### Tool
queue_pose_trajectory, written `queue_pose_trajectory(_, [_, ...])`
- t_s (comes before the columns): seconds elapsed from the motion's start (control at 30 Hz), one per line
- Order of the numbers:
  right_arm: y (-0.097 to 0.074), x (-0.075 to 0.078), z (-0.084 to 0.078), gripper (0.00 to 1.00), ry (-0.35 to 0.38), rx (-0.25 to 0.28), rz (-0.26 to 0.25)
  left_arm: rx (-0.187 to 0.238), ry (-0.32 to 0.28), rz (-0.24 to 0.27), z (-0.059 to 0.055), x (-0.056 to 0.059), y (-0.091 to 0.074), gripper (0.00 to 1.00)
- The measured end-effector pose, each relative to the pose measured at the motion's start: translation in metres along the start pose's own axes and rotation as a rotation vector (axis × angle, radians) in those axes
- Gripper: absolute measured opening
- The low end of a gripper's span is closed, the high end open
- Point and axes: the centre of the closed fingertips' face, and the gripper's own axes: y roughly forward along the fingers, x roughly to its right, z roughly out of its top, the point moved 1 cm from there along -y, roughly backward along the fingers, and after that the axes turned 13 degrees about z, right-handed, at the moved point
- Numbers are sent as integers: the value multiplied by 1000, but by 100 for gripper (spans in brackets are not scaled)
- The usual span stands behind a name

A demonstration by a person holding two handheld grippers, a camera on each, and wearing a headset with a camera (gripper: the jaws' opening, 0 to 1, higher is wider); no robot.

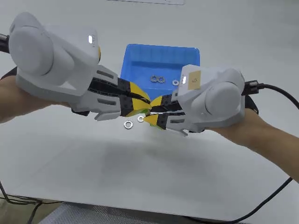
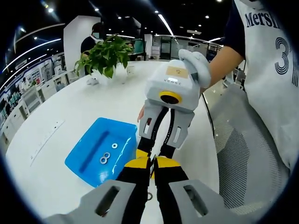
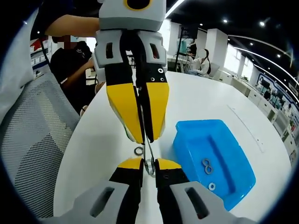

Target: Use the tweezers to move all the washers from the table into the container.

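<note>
tweezers (image 3: 149, 154) half hidden in right gripper (image 3: 149, 164), tips unclear

I, the left gripper (image 2: 150, 162), clamp yellow-tipped jaws on the thin tweezers (image 2: 152, 170). The right gripper (image 2: 154, 150) faces me, tips near mine. Left of us, the blue container (image 2: 86, 161) holds three washers (image 2: 103, 159); another washer (image 2: 149, 196) lies on the white table (image 2: 60, 116) beneath me

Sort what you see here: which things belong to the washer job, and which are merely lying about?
Job: tweezers, loose washers, blue container, left claw, right claw.
Lying about: potted plant, mesh chair.
</note>
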Motion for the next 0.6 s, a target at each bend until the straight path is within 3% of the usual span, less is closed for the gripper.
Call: queue_pose_trajectory(0.6, [1, 6, -1, 11, 16, -4, 2, -13, 15, 13, 1, -3, 4, 6])
